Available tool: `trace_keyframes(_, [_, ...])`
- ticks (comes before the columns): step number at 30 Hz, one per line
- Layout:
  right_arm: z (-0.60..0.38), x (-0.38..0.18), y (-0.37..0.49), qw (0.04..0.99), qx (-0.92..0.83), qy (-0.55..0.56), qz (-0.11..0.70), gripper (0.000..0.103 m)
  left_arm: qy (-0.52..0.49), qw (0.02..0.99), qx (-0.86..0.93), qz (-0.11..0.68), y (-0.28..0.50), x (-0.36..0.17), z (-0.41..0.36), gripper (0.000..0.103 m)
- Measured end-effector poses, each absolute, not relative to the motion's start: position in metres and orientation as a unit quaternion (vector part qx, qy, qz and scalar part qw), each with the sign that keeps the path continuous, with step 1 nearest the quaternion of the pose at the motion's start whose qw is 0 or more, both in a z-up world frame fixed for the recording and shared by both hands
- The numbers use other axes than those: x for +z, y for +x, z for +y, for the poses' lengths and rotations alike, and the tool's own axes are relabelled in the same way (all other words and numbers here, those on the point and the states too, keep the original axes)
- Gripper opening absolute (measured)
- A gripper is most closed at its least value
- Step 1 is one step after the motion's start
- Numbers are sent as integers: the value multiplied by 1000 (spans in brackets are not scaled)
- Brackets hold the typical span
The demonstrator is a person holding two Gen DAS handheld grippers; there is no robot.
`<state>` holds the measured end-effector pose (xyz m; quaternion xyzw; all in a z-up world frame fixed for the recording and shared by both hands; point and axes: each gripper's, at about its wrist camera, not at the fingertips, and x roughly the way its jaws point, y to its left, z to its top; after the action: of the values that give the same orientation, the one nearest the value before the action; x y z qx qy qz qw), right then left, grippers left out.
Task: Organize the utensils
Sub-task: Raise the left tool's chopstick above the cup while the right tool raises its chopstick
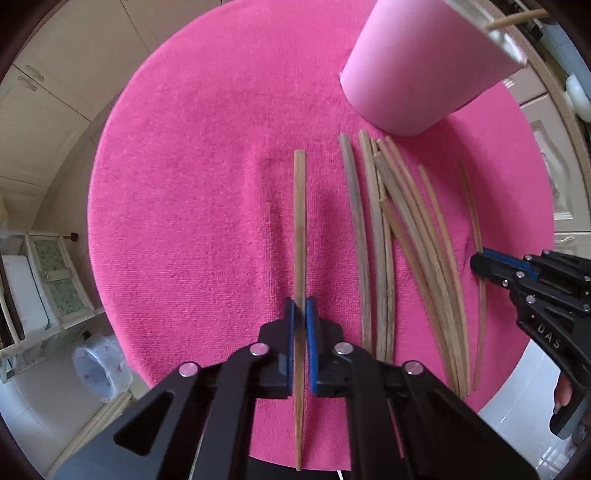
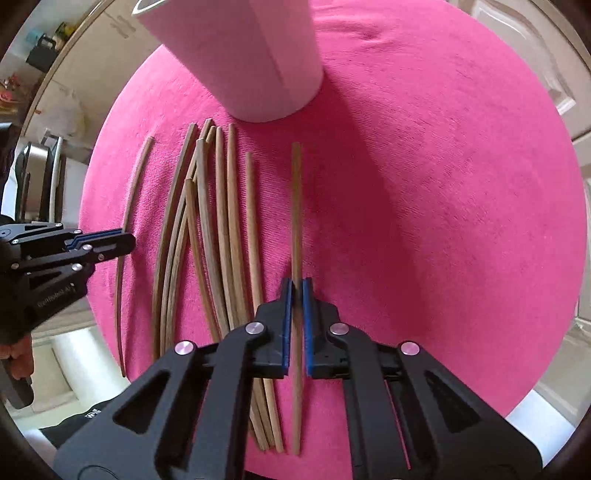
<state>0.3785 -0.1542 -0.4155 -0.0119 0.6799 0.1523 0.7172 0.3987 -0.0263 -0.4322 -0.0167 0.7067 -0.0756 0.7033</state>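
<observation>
Several wooden chopsticks (image 1: 402,236) lie side by side on a round pink cloth (image 1: 192,206). My left gripper (image 1: 300,306) is shut on one chopstick (image 1: 300,221), the leftmost of the row, set apart from the others. My right gripper (image 2: 297,286) is shut on another chopstick (image 2: 296,206), the rightmost of the row (image 2: 207,229). A pink cup (image 1: 417,70) stands beyond the sticks with a chopstick (image 1: 517,18) sticking out of its mouth. The cup also shows in the right wrist view (image 2: 251,55). Each gripper shows in the other's view: the right (image 1: 480,264), the left (image 2: 125,242).
The cloth covers a small round table; its edge (image 1: 495,391) drops to a tiled floor. Cream cabinets (image 1: 55,85) stand behind. A clear plastic container (image 1: 99,373) lies on the floor beside a rack (image 1: 48,280) at the left.
</observation>
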Motion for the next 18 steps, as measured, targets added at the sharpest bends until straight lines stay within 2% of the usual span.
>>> trace_keyframes(18, [-194,-319,378,780,175,77,596,5,-71,822,-180,535,393,-329,-35,6])
